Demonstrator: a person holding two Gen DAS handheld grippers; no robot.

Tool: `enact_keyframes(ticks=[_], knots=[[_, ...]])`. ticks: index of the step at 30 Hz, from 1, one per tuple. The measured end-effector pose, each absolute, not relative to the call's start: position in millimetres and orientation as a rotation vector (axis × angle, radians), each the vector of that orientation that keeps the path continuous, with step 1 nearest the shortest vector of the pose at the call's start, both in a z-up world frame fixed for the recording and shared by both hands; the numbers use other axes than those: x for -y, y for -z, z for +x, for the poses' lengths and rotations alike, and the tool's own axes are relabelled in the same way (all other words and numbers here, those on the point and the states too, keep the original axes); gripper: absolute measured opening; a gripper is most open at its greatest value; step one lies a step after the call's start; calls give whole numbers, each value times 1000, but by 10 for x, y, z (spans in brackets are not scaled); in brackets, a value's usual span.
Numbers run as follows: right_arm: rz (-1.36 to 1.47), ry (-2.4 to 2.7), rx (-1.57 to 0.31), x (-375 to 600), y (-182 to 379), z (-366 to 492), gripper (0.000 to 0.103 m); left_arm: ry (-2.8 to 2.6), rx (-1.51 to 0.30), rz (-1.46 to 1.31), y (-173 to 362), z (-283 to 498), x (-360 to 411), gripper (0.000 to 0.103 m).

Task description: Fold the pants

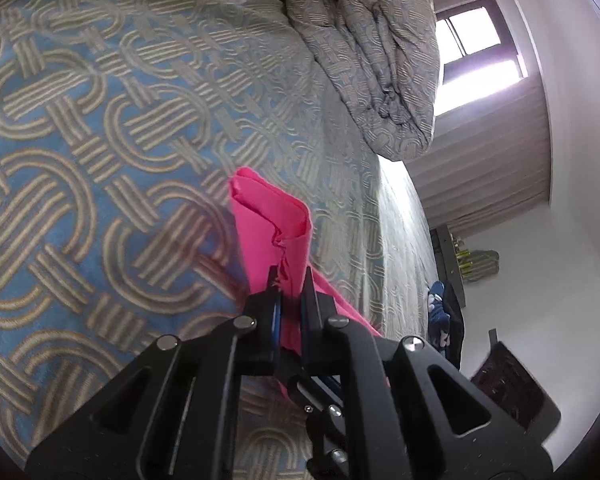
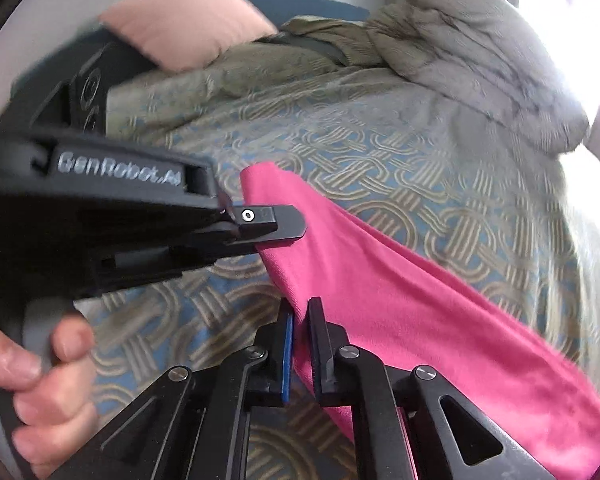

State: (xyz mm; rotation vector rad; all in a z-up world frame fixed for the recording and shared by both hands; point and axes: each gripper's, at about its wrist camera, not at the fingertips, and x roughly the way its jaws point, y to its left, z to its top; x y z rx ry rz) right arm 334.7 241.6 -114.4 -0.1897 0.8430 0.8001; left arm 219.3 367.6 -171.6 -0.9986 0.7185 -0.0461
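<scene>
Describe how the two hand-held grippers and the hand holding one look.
Both hand-held grippers, left and right, are matte black, with silver pivot pins, cut-out linkage arms and blue finger pads. Silver "GenRobot.AI" lettering marks the left one's body. The bare hand grips a grey handle; no sleeve visible.

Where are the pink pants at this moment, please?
The pink pants hang above the patterned bedspread, pinched by both the left gripper and the right gripper.
</scene>
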Motion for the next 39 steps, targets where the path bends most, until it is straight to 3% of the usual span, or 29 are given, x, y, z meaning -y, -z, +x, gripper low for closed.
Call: enact_keyframes(ticks=[9, 19, 22, 24, 26, 33, 34, 35, 36, 39], knots=[[241, -846, -900, -1823, 1017, 3327, 6, 120, -724, -897, 1333, 2300, -3315, 8], [385, -833, -843, -1284, 876, 3287, 6, 182, -741, -790, 1039, 2388, -2771, 8], [416, -831, -855, -1176, 913, 3333, 13, 183, -738, -813, 1055, 2392, -2773, 8], [405, -807, -844, -1138, 915, 3327, 37, 187, -742, -808, 1040, 2389, -2763, 8], [382, -799, -820, -1137, 894, 3306, 48, 187, -743, -794, 1010, 2391, -2744, 8], [261, -767, -731, -1371, 760, 3308, 51, 213, -756, -778, 964, 2425, -2679, 8], [249, -760, -729, -1401, 755, 3326, 51, 216, -760, -775, 963, 2434, -2670, 8], [233, -750, -727, -1434, 751, 3347, 38, 218, -765, -771, 961, 2437, -2650, 8], [210, -737, -725, -1471, 759, 3360, 6, 222, -768, -760, 956, 2446, -2621, 8], [217, -712, -715, -1441, 755, 3335, 5, 241, -774, -745, 921, 2448, -2540, 8]])
